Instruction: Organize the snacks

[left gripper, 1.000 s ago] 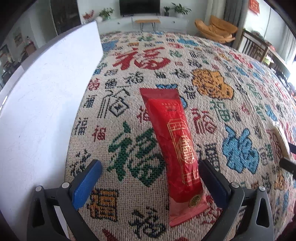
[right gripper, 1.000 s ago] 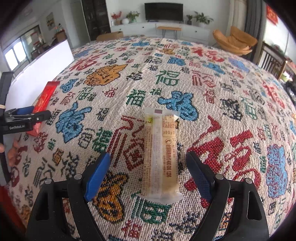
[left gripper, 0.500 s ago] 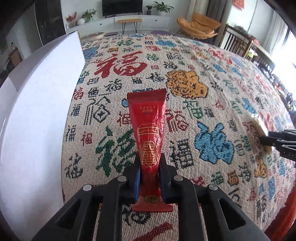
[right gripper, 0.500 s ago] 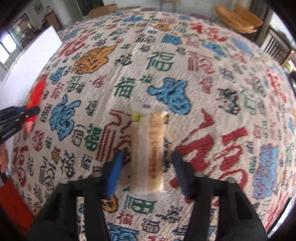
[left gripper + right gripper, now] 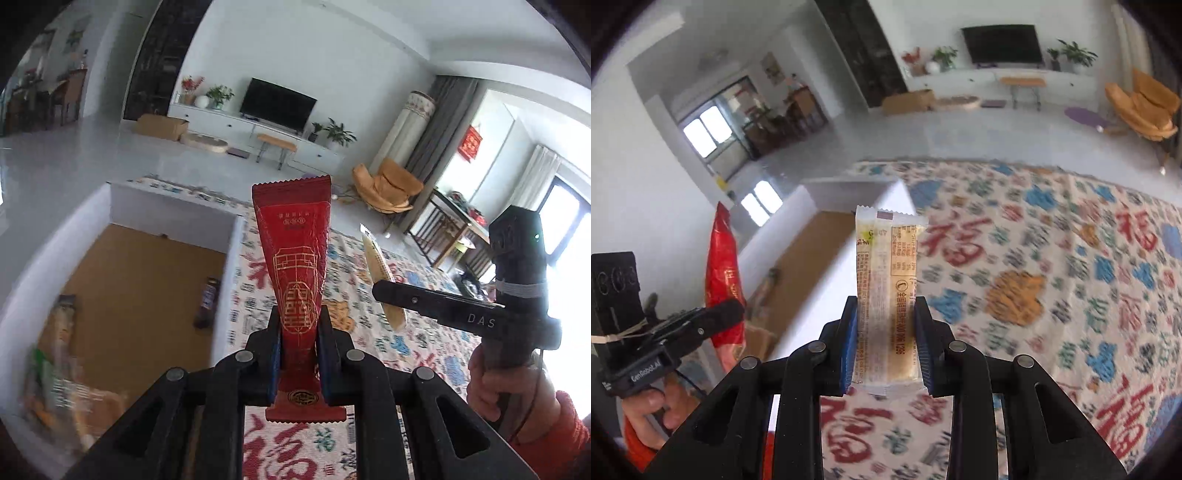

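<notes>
Red snack packet (image 5: 295,269) is clamped near its lower end by the left gripper (image 5: 298,354), jaws closed on it, packet standing upright and lifted clear of the surface (image 5: 424,354). Gold print on its front, serrated top edge up. Pale yellow snack bar (image 5: 886,295) in a clear wrapper is clamped low down by the right gripper (image 5: 886,354), jaws closed on both long sides, bar upright and also held in the air.

In the left wrist view the right gripper (image 5: 391,295) shows side-on to the right with the bar (image 5: 380,273) sticking up from it, a hand in an orange-red sleeve on the handle. In the right wrist view the left gripper (image 5: 713,317) shows at left holding the red packet (image 5: 722,288).

White box (image 5: 229,258) with a brown floor sits at the left on the patterned cloth; blurred snack packs (image 5: 55,362) and a small dark packet (image 5: 207,302) lie inside. Room behind: TV (image 5: 277,105), orange chair (image 5: 388,188).
</notes>
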Motion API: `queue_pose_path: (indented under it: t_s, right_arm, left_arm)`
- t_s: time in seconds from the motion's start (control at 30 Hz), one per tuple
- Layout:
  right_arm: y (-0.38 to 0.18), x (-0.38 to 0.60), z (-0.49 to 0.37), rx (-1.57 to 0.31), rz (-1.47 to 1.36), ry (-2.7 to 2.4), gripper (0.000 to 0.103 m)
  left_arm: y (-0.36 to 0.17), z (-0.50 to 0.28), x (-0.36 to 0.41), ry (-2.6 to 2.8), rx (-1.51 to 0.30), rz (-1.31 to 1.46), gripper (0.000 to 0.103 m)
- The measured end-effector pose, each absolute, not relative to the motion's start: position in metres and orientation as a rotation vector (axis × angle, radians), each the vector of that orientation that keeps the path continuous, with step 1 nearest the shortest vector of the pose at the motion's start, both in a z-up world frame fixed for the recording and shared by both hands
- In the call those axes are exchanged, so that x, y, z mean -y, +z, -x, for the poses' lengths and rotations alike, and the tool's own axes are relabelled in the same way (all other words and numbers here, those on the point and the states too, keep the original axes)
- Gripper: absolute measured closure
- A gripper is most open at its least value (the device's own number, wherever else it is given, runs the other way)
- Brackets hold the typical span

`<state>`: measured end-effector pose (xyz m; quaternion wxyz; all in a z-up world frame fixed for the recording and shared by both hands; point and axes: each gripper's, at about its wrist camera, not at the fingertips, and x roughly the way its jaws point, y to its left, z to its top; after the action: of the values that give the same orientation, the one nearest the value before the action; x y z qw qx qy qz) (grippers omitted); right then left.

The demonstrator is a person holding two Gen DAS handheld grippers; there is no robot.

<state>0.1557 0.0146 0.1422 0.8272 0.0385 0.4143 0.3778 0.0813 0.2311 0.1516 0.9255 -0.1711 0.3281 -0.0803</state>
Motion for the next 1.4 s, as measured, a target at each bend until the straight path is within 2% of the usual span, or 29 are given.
queue_pose_path:
  t_s: [0.17, 0.23, 0.27, 0.3, 0.33, 0.4, 0.53, 0.67, 0.77, 1.07, 1.4]
  right_arm:
    - [0.156, -0.121, -0.143, -0.855, -0.031, 0.94, 0.073]
    - [0.148, -0.157, -0.142, -0.867, -0.011, 0.976, 0.068]
    - [0.143, -0.169, -0.141, -0.872, -0.002, 0.992, 0.061]
    - [0.137, -0.18, -0.139, -0.877, 0.007, 1.008, 0.05]
    - [0.133, -0.186, -0.136, -0.879, 0.013, 1.012, 0.047]
    - [0.127, -0.192, -0.133, -0.884, 0.015, 1.022, 0.047]
    - [0.129, -0.188, -0.121, -0.857, 0.064, 1.01, 0.045]
    - [0.137, -0.182, -0.113, -0.817, 0.106, 0.983, 0.036]
    - [0.14, -0.18, -0.111, -0.812, 0.131, 0.963, 0.034]
    - [0.129, -0.183, -0.104, -0.88, 0.18, 0.93, 0.034]
    - [0.135, -0.189, -0.101, -0.877, 0.213, 0.916, 0.034]
  left_arm:
    - [0.132, -0.074, -0.288, 0.056, -0.743, 0.299, 0.087]
    - [0.116, -0.068, -0.303, 0.102, -0.776, 0.308, 0.076]
    - [0.11, -0.065, -0.306, 0.116, -0.787, 0.308, 0.069]
    - [0.105, -0.062, -0.31, 0.139, -0.791, 0.302, 0.053]
    - [0.103, -0.057, -0.311, 0.164, -0.782, 0.282, 0.038]
    - [0.102, -0.05, -0.307, 0.198, -0.753, 0.228, 0.024]
    - [0.11, -0.042, -0.292, 0.266, -0.704, 0.121, 0.013]
    - [0.119, -0.032, -0.287, 0.329, -0.624, 0.133, 0.002]
    - [0.118, -0.026, -0.298, 0.394, -0.573, 0.2, 0.0]
    - [0.11, -0.03, -0.316, 0.522, -0.71, 0.127, 0.0]
    - [0.103, -0.03, -0.325, 0.548, -0.725, 0.138, 0.0]
